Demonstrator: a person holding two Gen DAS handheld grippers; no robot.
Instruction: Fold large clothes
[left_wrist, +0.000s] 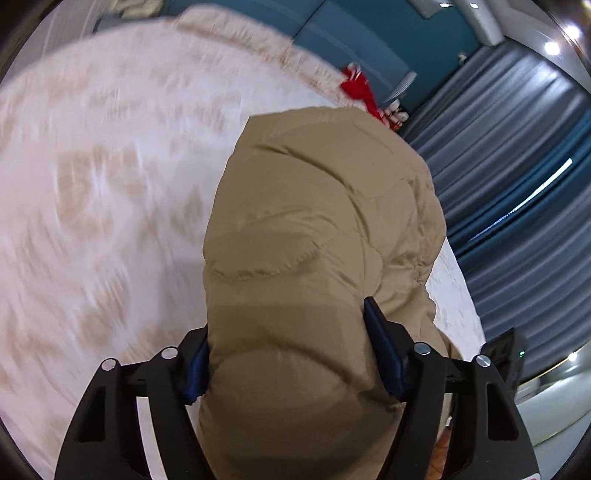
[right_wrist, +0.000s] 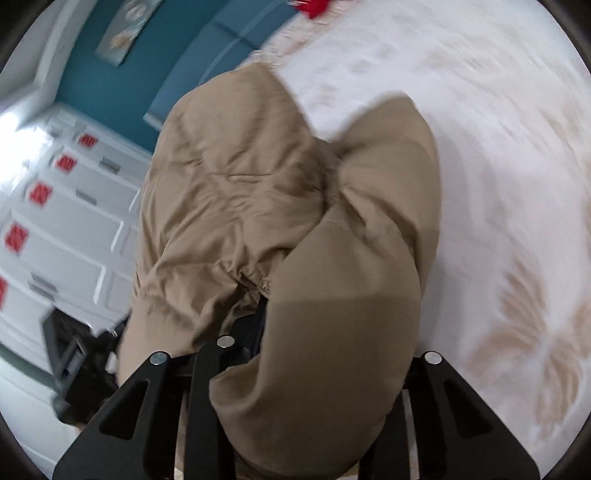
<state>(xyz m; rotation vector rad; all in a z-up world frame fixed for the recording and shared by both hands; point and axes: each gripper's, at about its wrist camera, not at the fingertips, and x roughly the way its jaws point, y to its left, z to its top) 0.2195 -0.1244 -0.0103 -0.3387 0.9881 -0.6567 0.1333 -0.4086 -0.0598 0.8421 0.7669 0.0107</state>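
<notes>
A tan padded jacket (left_wrist: 314, 229) fills the middle of the left wrist view, over a white bed cover (left_wrist: 103, 184) with a beige pattern. My left gripper (left_wrist: 288, 354) is shut on a thick fold of the jacket, whose puffy cloth bulges between the blue pads (left_wrist: 384, 350). In the right wrist view the same jacket (right_wrist: 280, 206) hangs bunched from my right gripper (right_wrist: 317, 354), which is shut on it; the cloth hides the fingertips. The bed cover (right_wrist: 498, 166) lies to the right.
A red cloth (left_wrist: 360, 88) lies at the bed's far edge by a teal headboard (left_wrist: 369, 33). Grey-blue curtains (left_wrist: 517, 155) hang at the right. White drawers with red labels (right_wrist: 66, 206) stand at the left of the right wrist view, with a dark object (right_wrist: 81, 365) below.
</notes>
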